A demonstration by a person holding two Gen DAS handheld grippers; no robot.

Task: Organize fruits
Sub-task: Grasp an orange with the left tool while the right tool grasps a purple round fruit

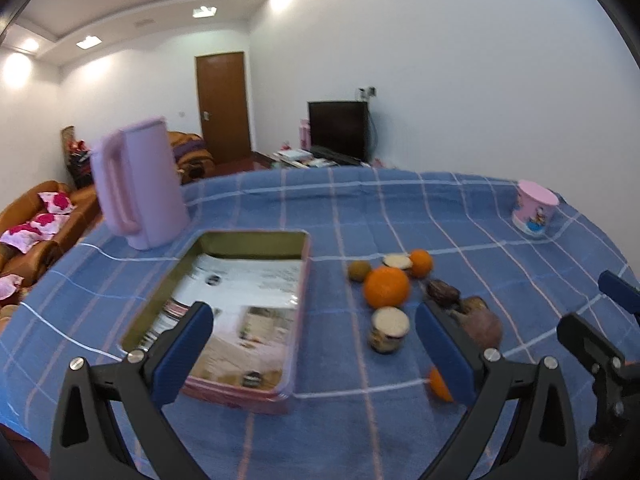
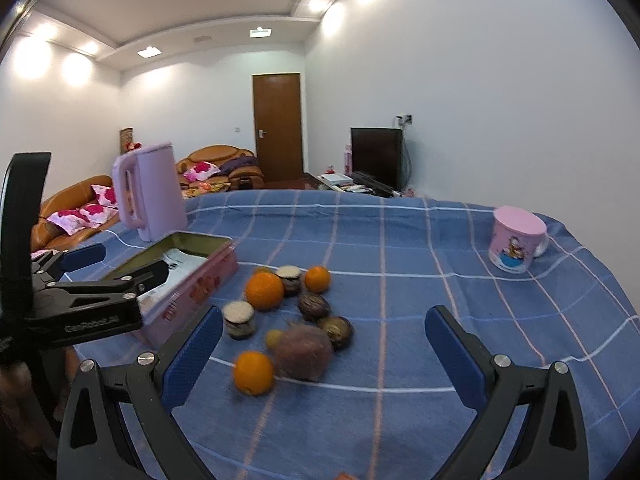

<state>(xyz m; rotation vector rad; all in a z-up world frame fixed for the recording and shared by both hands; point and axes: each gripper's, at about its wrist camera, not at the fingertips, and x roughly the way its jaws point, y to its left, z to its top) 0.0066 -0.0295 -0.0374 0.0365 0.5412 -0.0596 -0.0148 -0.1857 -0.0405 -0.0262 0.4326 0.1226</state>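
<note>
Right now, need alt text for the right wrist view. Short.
The open right gripper hovers over a blue checked tablecloth, facing a loose cluster of oranges, dark fruits and small jars. An open pink tin and lilac pitcher sit left, a pink mug right.

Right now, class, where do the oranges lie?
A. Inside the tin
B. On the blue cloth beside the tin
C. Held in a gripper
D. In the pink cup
B: the oranges lie on the blue cloth beside the tin, which holds only printed paper; the left gripper and the right gripper are both open and hold nothing, and the cup stands far off.
</note>
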